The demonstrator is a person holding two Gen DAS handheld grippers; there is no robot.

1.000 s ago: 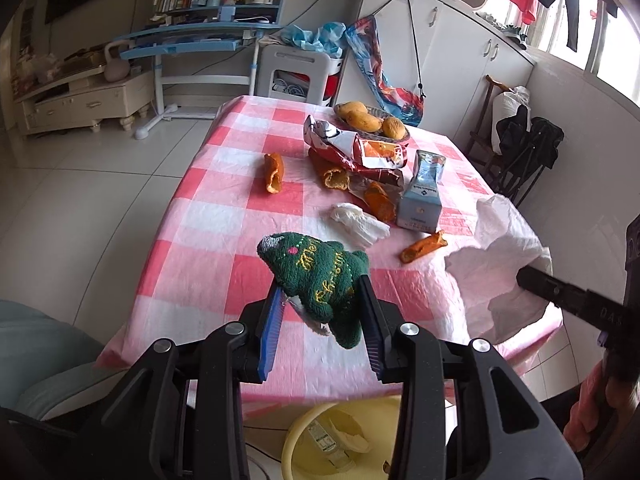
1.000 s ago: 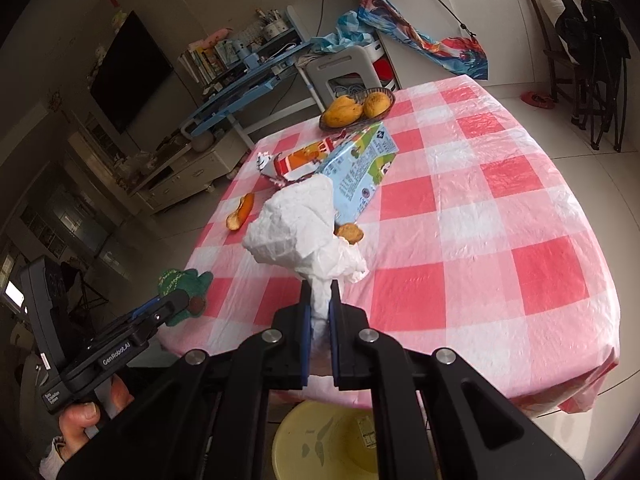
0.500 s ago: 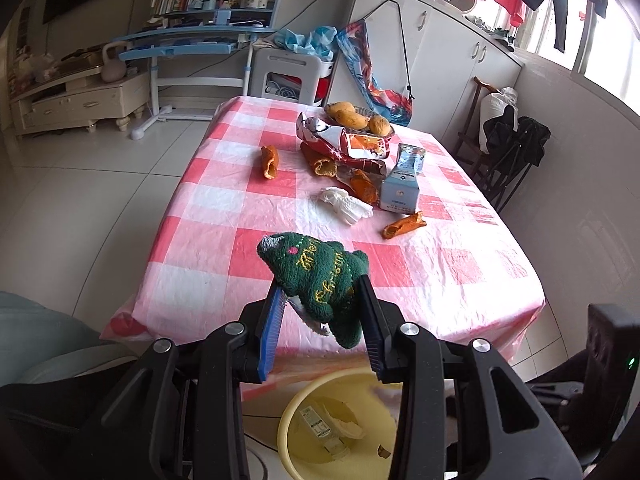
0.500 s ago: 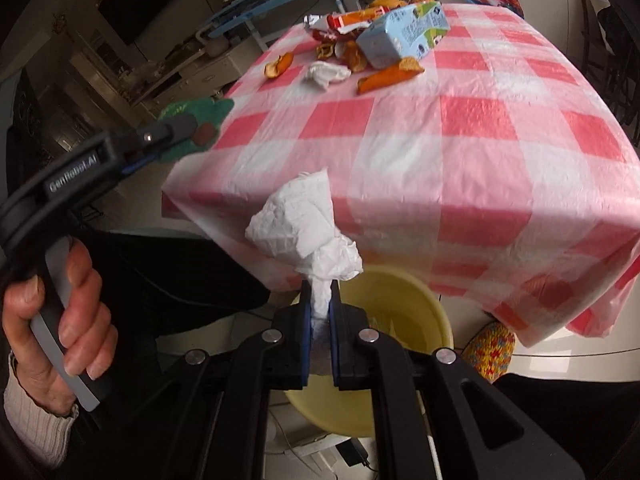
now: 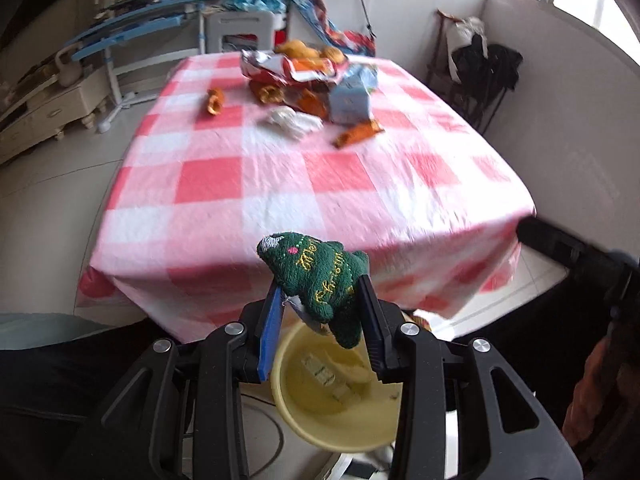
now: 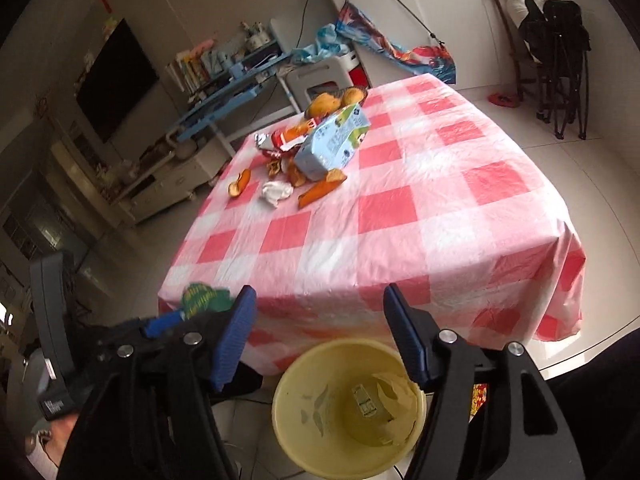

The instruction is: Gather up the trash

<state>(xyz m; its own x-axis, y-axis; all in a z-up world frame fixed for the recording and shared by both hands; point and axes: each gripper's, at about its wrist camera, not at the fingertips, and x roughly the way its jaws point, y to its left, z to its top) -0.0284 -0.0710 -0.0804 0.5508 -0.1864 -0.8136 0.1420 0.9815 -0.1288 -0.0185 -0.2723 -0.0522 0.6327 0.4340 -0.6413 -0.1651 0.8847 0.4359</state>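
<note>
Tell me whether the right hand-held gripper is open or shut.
Open. In the right wrist view the right hand-held gripper has its blue-padded fingers spread wide, nothing between them, above the yellow bin.

Right claw spread wide, empty; left claw clamped on a green plush.

A yellow bin stands on the floor just below the near edge of the worktop, holding scraps of paper. On the checked cloth lie a crumpled white tissue, orange peels, a light-blue carton on its side and a torn red snack bag, clustered toward the far end. A green stuffed toy with gold lettering sits clamped in the left hand-held gripper, above the bin.
</note>
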